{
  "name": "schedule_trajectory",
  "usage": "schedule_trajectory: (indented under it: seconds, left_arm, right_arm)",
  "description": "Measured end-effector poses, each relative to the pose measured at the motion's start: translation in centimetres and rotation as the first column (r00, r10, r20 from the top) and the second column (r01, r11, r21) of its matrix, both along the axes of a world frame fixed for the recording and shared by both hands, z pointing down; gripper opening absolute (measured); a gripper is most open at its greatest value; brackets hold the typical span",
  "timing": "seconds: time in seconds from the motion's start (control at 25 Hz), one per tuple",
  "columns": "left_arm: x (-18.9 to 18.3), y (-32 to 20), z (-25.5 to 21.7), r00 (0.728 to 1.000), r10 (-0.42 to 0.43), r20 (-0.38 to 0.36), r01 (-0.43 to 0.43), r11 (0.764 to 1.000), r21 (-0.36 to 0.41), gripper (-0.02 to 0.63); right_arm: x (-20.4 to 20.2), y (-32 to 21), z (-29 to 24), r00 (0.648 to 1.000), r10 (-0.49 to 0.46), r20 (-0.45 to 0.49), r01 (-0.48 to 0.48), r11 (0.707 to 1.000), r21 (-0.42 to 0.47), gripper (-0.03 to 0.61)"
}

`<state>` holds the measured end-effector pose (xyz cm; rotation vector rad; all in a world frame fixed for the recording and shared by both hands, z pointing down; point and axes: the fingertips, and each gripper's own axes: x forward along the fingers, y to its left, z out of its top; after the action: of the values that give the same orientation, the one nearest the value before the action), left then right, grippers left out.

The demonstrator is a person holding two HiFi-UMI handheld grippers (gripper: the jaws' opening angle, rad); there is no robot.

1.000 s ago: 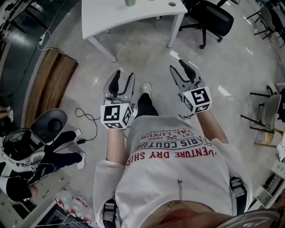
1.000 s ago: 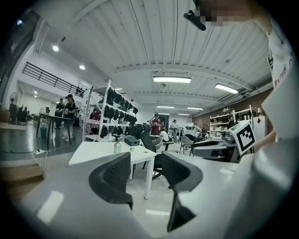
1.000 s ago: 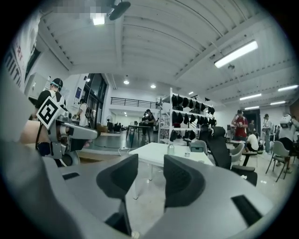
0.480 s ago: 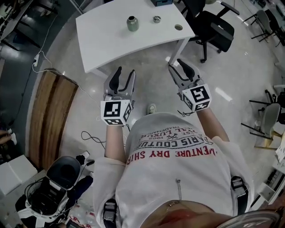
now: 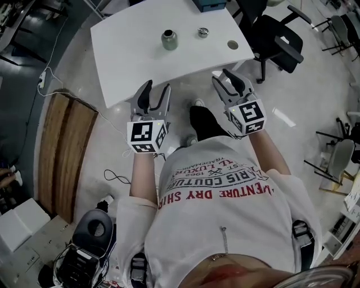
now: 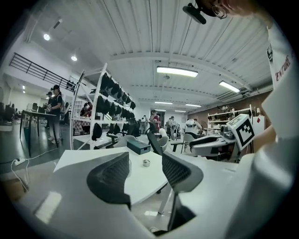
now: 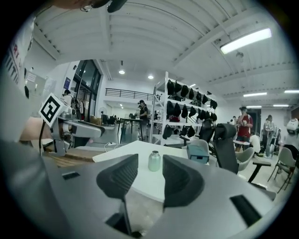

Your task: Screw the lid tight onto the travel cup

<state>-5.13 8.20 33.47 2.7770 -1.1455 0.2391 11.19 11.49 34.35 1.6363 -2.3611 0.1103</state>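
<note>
Standing short of the white worktop (image 5: pixel 124 62), the person holds both tools over the floor, well apart from the task's things. The left tool (image 5: pixel 156 93), jaws parted with nothing gripped, could tip the upright travel cup (image 5: pixel 169 39) if it comes in too low. The small lid (image 5: pixel 203 32), lying loose to the cup's right, might skid off or seat cross-threaded if set on tilted. The right tool (image 5: pixel 228 83) is likewise parted and empty. Both forearms reach forward side by side, tools pointing slightly below level.

A white table (image 5: pixel 135 62) bears a blue box (image 5: pixel 209 4), office chair (image 5: pixel 278 42) beside it.
</note>
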Motion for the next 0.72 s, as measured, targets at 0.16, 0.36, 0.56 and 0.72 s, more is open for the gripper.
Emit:
schedule_trajectory:
  seconds: [0.16, 0.36, 0.56, 0.72]
  left_arm:
    - [2.3, -4.7, 1.4, 0.999, 0.01, 0.049, -0.01, 1.0, 0.005, 0.21]
    - [3.3, -11.9, 2.1, 0.999, -0.013, 0.051, 0.014, 1.0, -0.022, 0.249]
    - [3.8, -18.2, 4.9, 0.995, -0.028, 0.1, 0.035, 0.997, -0.064, 0.285]
    - [5.4, -20.9, 8.4, 0.992, -0.055, 0.115, 0.067, 0.992, -0.104, 0.368]
  right_arm:
    - [2.4, -6.3, 0.9, 1.0, -0.001, -0.021, 0.001, 1.0, 0.001, 0.138]
    - [3.4, -14.9, 3.0, 0.997, -0.065, -0.052, 0.058, 0.99, -0.131, 0.138]
    - [3.9, -22.0, 6.7, 0.987, -0.125, -0.104, 0.092, 0.956, -0.279, 0.151]
    - [5.3, -24.8, 11.6, 0.967, -0.221, -0.127, 0.153, 0.902, -0.403, 0.196]
